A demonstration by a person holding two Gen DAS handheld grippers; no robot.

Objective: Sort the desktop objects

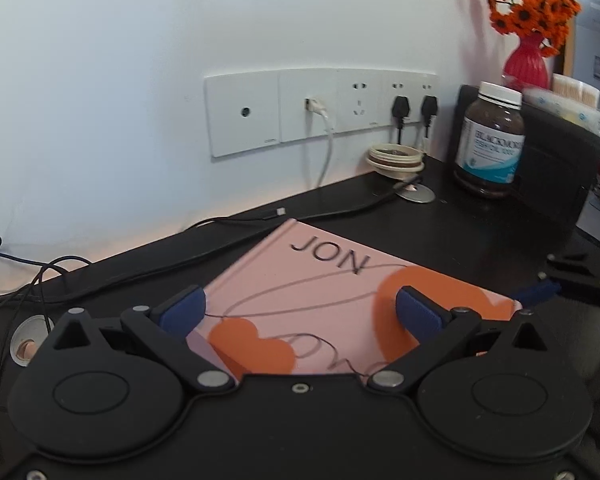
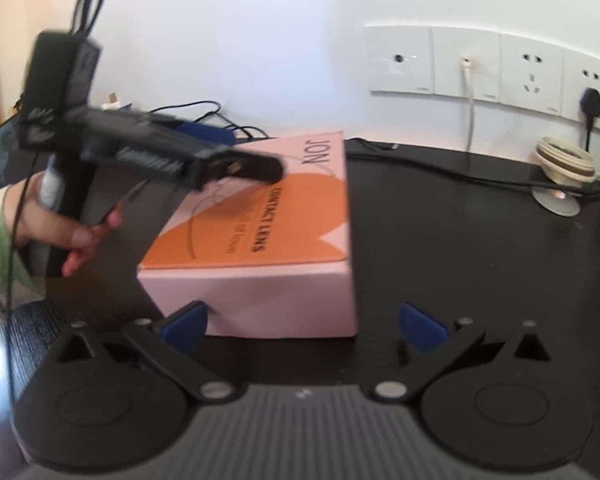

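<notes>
A dark table [image 1: 480, 232] carries a pink box [image 1: 324, 288] printed "JON". Toward the wall stand a brown supplement bottle [image 1: 489, 140], a stack of cream rings [image 1: 396, 158] and black cables [image 1: 228, 240].

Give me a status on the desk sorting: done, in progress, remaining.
Done: nothing visibly sorted yet. In hand: both open grippers are closing in on the pink box; the left gripper hovers above its lid, the right gripper faces its near side, neither gripping. Left: the box, the supplement bottle and the tape rolls still sit on the black desk.
</notes>
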